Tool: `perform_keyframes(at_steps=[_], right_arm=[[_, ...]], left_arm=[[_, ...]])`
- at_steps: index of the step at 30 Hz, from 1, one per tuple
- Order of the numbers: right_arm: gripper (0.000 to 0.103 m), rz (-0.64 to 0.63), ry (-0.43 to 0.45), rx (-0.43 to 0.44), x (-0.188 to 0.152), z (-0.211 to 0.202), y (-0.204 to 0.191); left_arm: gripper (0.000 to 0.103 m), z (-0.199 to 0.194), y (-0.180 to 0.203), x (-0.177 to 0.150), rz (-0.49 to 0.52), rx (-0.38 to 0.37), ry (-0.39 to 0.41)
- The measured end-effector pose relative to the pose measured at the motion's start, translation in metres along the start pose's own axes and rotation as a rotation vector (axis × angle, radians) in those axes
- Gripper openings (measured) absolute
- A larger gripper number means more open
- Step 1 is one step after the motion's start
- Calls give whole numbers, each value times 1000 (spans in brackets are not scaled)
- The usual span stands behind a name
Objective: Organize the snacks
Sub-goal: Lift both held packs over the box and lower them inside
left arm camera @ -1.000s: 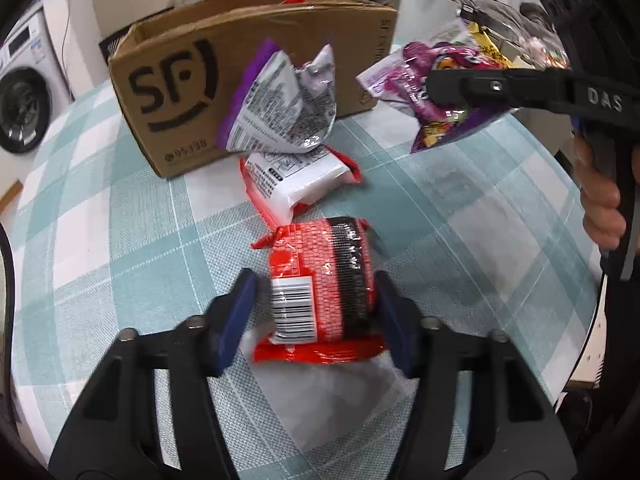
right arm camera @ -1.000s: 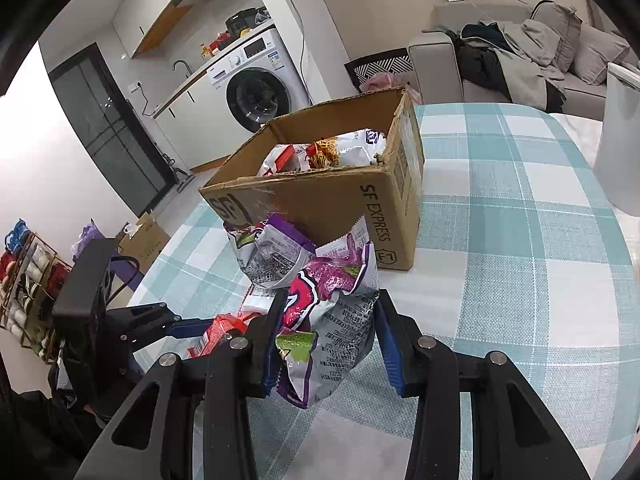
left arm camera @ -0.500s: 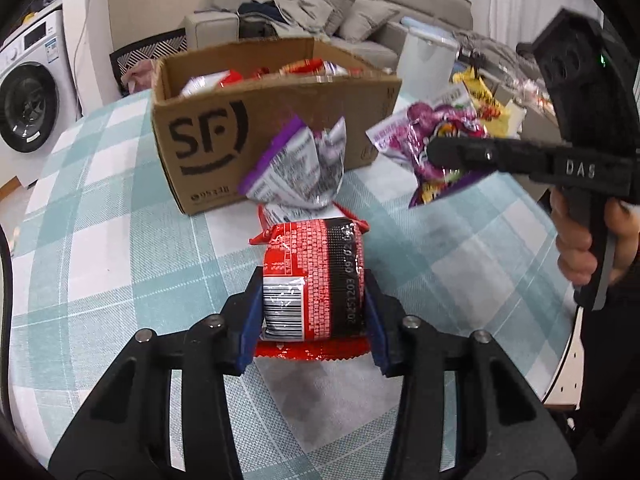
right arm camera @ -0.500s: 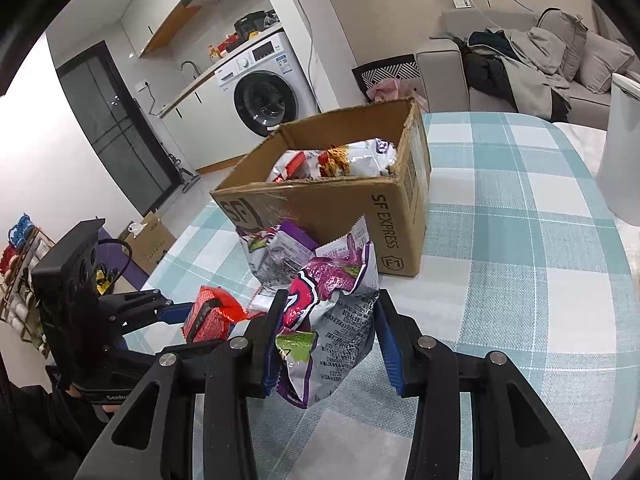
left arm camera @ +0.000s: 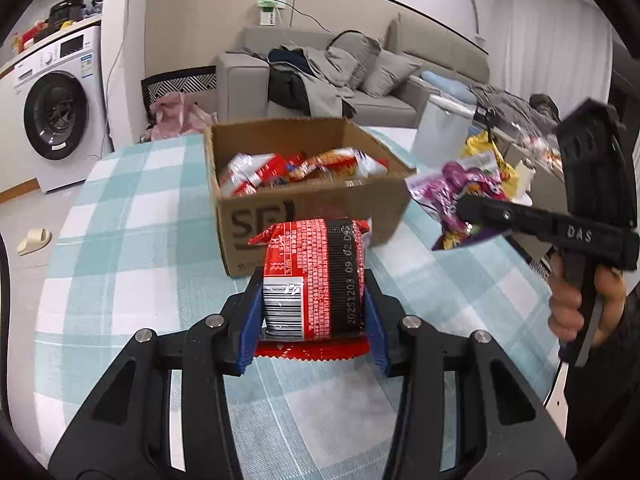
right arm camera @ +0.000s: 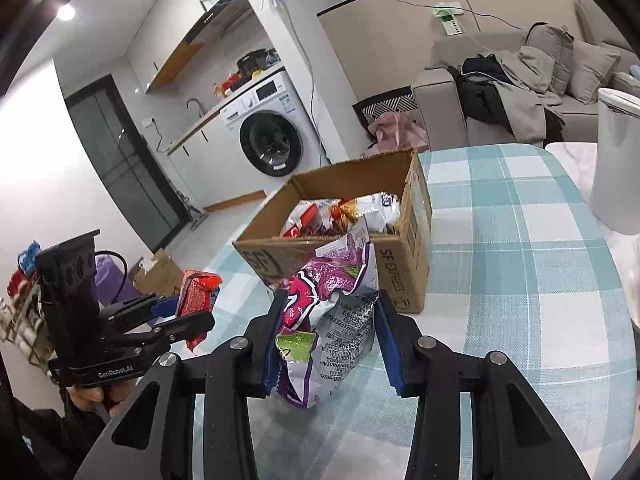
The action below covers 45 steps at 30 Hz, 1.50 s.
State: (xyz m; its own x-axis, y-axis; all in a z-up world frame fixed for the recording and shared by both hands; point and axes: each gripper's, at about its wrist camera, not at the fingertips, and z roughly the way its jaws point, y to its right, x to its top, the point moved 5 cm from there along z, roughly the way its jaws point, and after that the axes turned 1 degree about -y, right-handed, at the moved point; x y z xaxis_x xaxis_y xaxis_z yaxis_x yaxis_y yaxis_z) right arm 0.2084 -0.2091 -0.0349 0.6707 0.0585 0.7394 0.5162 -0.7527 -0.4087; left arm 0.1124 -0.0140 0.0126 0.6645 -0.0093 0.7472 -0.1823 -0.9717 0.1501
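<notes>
In the left wrist view, the left gripper (left arm camera: 312, 316) clamps a red snack packet (left arm camera: 314, 280) (barcode facing the camera) above the checked tablecloth (left arm camera: 120, 240), before the open SF cardboard box (left arm camera: 308, 200). In the right wrist view, the right gripper (right arm camera: 326, 336) grips a purple chip bag (right arm camera: 336, 320) near that box's corner.

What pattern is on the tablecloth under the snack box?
A teal and white check on the tablecloth, clearest in the right wrist view.
</notes>
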Motion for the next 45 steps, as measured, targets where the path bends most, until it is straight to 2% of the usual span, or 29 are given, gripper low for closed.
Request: perform_keyframes(at_steps=[16, 24, 34, 45], right_arm=[[42, 8, 116, -44, 47, -20, -26], [42, -4, 100, -40, 63, -5, -30], [42, 18, 105, -39, 75, 14, -26], [42, 56, 96, -55, 90, 47, -14]], left_arm=[[42, -13, -14, 67, -32, 56, 94], [42, -6, -22, 94, -31, 59, 115], [42, 22, -26, 118, -13, 68, 118], [42, 73, -35, 129, -24, 59, 89]])
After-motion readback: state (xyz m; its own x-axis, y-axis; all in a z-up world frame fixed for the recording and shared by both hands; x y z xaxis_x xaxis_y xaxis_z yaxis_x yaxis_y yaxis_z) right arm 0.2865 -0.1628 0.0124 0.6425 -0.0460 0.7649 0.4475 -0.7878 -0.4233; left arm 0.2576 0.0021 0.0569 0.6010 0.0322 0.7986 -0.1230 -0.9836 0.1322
